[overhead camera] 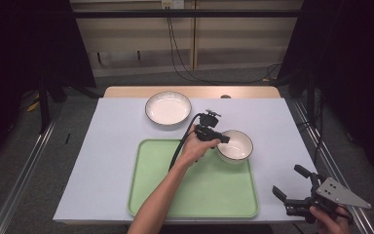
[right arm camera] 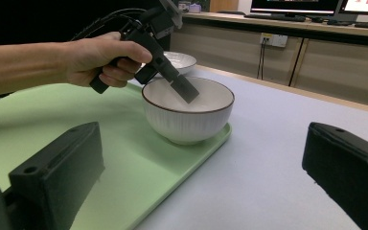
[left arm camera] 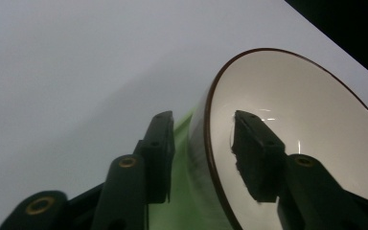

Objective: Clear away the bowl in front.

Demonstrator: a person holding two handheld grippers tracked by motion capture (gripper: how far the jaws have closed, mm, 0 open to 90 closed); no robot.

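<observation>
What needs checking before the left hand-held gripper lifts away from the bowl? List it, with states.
1. Left hand-held gripper released: ok, one jaw inside the white bowl, one outside, gaps on both sides.
2. Bowl upright on the green tray: ok, near its far right corner.
3. Bowl base fully inside the tray's rim: cannot tell.
4. Right hand-held gripper out of the way: ok, open, at the table's near right corner.
5. Shallow bowl clear: ok, on the table beyond the tray.

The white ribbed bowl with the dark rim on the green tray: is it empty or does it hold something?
Empty. The white ribbed bowl with the dark rim shows a bare white inside; one jaw of the left hand-held gripper reaches into it.
</observation>
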